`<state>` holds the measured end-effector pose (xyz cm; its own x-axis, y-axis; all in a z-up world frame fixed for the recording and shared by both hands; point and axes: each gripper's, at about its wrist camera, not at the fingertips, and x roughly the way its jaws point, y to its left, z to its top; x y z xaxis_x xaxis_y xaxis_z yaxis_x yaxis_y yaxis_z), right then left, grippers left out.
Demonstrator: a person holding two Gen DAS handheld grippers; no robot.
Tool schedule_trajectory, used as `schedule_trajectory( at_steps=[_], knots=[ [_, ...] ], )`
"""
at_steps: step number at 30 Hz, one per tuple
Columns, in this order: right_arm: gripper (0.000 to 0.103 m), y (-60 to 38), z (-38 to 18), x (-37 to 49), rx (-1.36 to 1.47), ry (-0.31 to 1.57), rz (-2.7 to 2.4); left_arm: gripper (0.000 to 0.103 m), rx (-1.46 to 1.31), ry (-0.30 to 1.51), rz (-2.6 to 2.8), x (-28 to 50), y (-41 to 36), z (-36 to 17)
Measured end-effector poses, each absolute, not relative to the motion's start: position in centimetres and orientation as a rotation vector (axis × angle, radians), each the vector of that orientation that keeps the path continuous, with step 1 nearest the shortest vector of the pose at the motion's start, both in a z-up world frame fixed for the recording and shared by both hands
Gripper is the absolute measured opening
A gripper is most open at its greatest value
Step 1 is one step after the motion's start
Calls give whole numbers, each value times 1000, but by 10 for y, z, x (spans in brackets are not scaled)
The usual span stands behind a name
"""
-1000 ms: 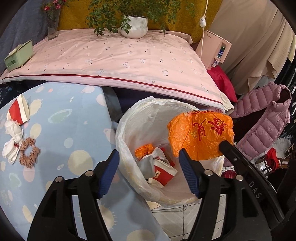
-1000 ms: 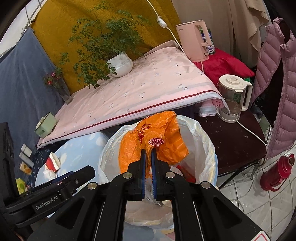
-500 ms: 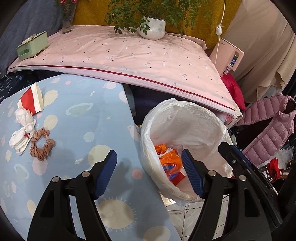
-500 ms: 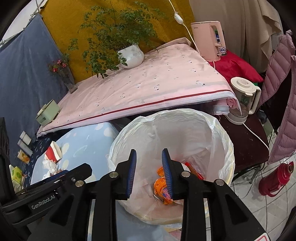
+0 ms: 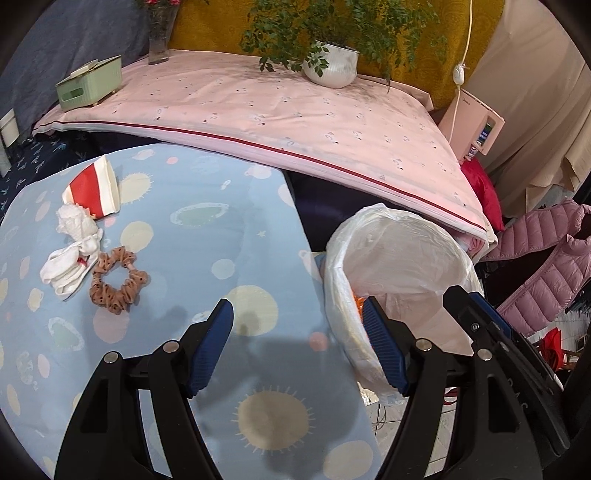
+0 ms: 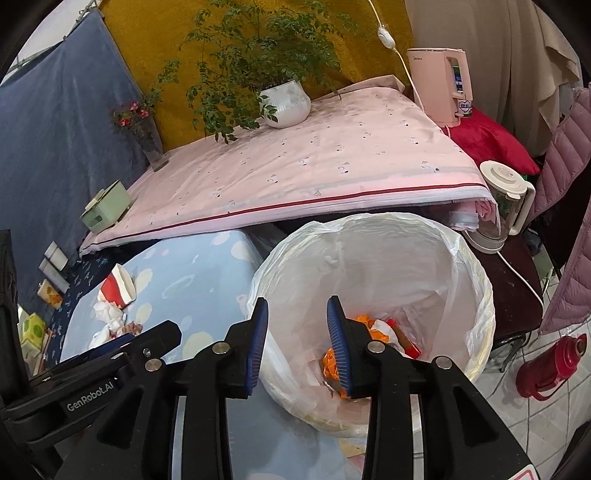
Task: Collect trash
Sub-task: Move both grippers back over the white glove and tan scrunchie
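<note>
A bin lined with a white bag [image 6: 476, 288] [image 5: 406, 243] stands beside the blue spotted table [image 5: 207, 236]. Orange plastic [image 6: 330, 363] and a red-and-white cup lie at its bottom. My right gripper [image 6: 297, 314] hovers over the bin's near left rim, its jaws opening with nothing between them. My left gripper [image 5: 297, 314] is open and empty above the table's right edge. On the table's left side lie a flattened red-and-white paper cup [image 5: 94, 192] [image 6: 120, 286], crumpled white tissues [image 5: 74, 243] [image 6: 109, 317] and a brown scrunchie [image 5: 118, 282].
A higher table under a pink cloth [image 5: 295, 110] carries a potted plant [image 6: 286, 99], a flower vase [image 5: 159, 33] and a green box [image 5: 90, 83]. A pink kettle [image 6: 439, 86], a white jug [image 6: 504, 210], a red thermos [image 6: 550, 365] and a pink jacket [image 5: 546, 266] surround the bin.
The orange bag left my right gripper and dropped into the bin; its jaws went from shut to apart. Both views shifted left, from the bin toward the blue table.
</note>
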<state>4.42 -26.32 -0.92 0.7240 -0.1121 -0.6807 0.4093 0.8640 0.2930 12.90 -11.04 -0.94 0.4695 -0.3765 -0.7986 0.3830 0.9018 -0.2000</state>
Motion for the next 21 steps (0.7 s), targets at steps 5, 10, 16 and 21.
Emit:
schedule_trajectory(
  at_steps=[5, 10, 16, 21],
  knots=[
    [40, -247, -9, 50, 428, 720, -277, 69, -3, 973, -438, 132, -94, -11],
    [45, -226, -11, 58, 407, 737, -249, 69, -21, 972, -405, 136, -74, -13],
    [45, -194, -16, 71, 368, 767, -194, 69, -41, 973, -348, 143, -45, -18],
    [45, -167, -20, 82, 342, 789, -150, 69, -63, 980, -295, 151, -15, -25]
  ],
)
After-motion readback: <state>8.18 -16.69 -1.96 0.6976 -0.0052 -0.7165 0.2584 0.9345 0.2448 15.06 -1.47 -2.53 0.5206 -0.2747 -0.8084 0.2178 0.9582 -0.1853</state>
